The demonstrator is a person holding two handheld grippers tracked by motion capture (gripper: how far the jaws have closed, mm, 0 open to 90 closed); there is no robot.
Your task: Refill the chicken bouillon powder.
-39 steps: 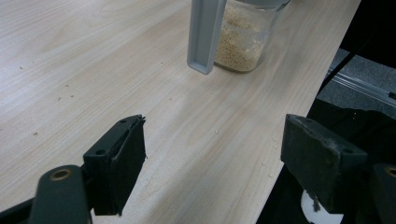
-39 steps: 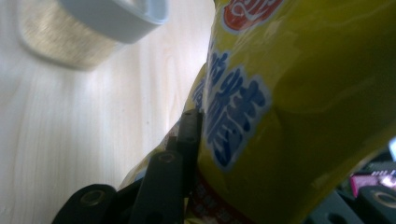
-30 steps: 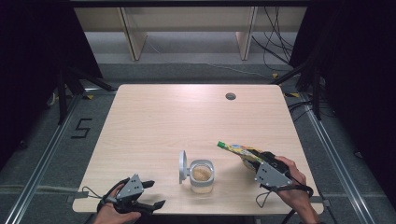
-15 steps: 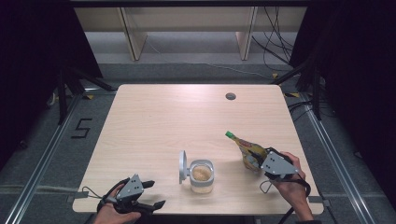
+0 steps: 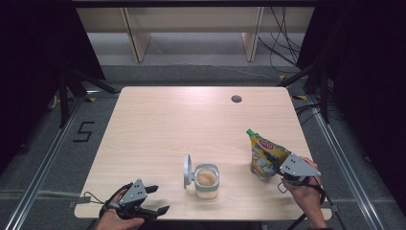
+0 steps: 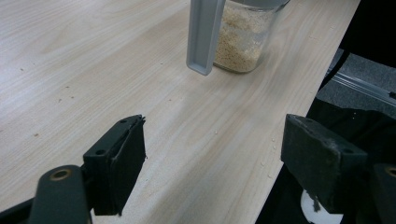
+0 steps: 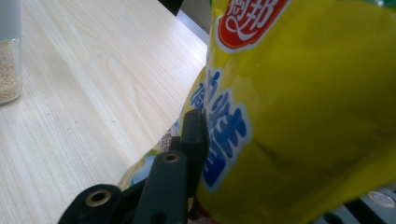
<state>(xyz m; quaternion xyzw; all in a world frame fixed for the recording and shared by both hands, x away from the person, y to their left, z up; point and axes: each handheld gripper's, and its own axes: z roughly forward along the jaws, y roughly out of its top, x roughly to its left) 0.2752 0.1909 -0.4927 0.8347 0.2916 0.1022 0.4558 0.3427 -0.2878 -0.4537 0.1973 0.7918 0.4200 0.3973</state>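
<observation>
- Down at the left corner of the table point(image 5: 158, 120) we see the left gripper point(image 5: 152, 200) resting, jaws spread wide with nothing between them
- Centre front, the clear jar point(image 5: 207, 181) of pale grains stands with its grey lid point(image 5: 187, 171) flipped up at its left
- Over on the right, the right gripper point(image 5: 276, 171) is clamped on the yellow pouch point(image 5: 265, 157), which stands upright on the tabletop, green cap point(image 5: 249, 131) up, well apart from the jar

A yellow pouch point(image 5: 265, 158) with blue lettering, a red logo and a green cap stands on the pale wood-grain table point(image 5: 191, 120). Beside it, a clear jar point(image 5: 207, 180) of beige grains with its grey lid point(image 5: 187, 171). Black fingers point(image 6: 122, 163), grey gripper bodies.
</observation>
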